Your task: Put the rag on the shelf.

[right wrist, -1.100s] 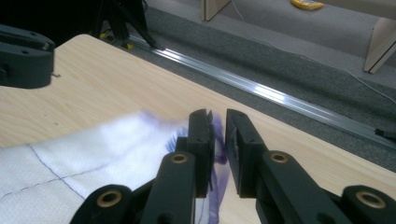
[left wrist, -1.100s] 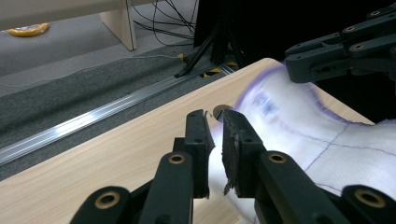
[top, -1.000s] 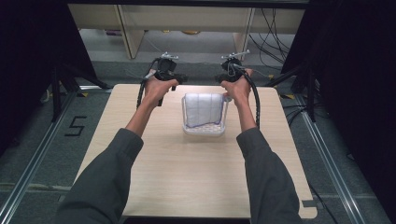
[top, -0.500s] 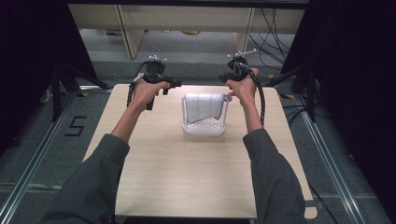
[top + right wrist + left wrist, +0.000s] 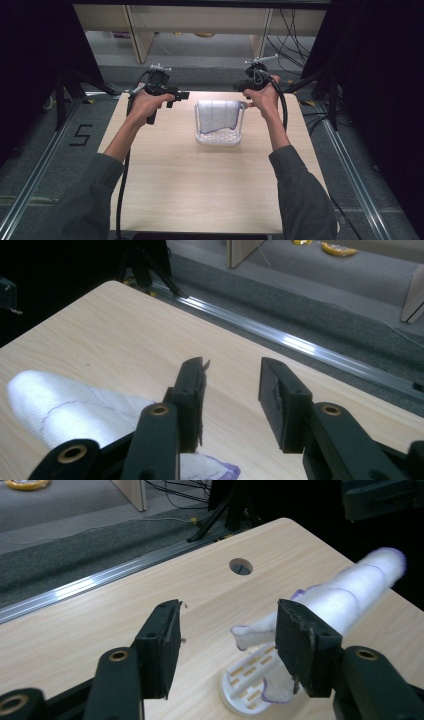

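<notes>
So my left gripper [image 5: 184, 94] is up at about 11 o'clock on the wooden table [image 5: 210, 200], held above the far left part of the top, and its jaws are spread wide with nothing between them. Looking along it, the left gripper [image 5: 227, 647] has bare tabletop in the gap, plus a round hole [image 5: 240, 566] in the table farther out. Just to the right of it, around 12 o'clock, sits the white plastic basket [image 5: 218, 140], with a white cloth with purple edging [image 5: 217, 115] draped over its top and hanging down into it. In the left gripper view the cloth [image 5: 345, 597] looks like a pale roll lying across the slotted basket [image 5: 245, 687]. My right gripper [image 5: 241, 86] is at about 1 o'clock, just beside the basket's right rim, not touching the cloth as far as I can tell. Its jaws are apart too, holding nothing, and from the right gripper [image 5: 231, 400] the cloth [image 5: 75, 410] lies off at 8 o'clock.
</notes>
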Demonstrator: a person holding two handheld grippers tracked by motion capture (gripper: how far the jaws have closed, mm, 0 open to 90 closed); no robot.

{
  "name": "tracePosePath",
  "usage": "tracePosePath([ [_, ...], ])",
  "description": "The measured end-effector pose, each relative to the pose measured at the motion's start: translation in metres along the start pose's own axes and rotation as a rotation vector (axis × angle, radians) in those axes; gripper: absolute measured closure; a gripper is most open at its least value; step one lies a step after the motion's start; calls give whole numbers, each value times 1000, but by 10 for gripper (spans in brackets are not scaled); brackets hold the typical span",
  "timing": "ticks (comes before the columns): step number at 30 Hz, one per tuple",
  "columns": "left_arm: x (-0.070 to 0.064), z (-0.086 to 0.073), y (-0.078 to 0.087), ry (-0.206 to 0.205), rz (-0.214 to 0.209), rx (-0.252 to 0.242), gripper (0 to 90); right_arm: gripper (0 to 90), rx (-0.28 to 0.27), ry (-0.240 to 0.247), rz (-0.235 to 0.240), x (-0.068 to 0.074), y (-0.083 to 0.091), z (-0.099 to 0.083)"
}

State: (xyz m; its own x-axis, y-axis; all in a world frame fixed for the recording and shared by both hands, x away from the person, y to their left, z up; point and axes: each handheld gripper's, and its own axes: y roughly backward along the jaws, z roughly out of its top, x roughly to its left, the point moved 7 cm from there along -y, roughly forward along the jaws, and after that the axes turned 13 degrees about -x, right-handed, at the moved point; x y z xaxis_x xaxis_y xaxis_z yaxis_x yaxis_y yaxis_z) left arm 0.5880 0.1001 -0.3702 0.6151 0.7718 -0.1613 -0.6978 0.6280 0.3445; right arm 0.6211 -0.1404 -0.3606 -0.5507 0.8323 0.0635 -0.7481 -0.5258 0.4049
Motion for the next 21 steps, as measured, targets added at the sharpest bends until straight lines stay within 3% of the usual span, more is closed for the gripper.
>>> tracePosePath([
  [2,-4,-2,4,-11,-6,-1,424,624,7,-15,2,5,6,1],
  [4,-7,-2,7,-1,-14,-9,415,609,-19,14,12,7,8,2],
  [6,-11,-2,11,8,-25,-22,414,605,2,-6,10,11,12,0],
  [7,-11,-2,12,8,-22,-28,412,596,-14,11,14,12,13,1],
  [8,-12,-2,13,2,-26,-26,411,590,-9,26,15,12,14,0],
  [13,-17,-4,17,-7,-33,-16,399,567,11,8,15,16,20,-2],
  [19,-23,-9,19,-17,-51,-10,392,559,-11,42,31,18,24,-1],
  [21,-26,-12,19,-6,-52,-18,390,555,-1,18,33,21,26,-3],
])
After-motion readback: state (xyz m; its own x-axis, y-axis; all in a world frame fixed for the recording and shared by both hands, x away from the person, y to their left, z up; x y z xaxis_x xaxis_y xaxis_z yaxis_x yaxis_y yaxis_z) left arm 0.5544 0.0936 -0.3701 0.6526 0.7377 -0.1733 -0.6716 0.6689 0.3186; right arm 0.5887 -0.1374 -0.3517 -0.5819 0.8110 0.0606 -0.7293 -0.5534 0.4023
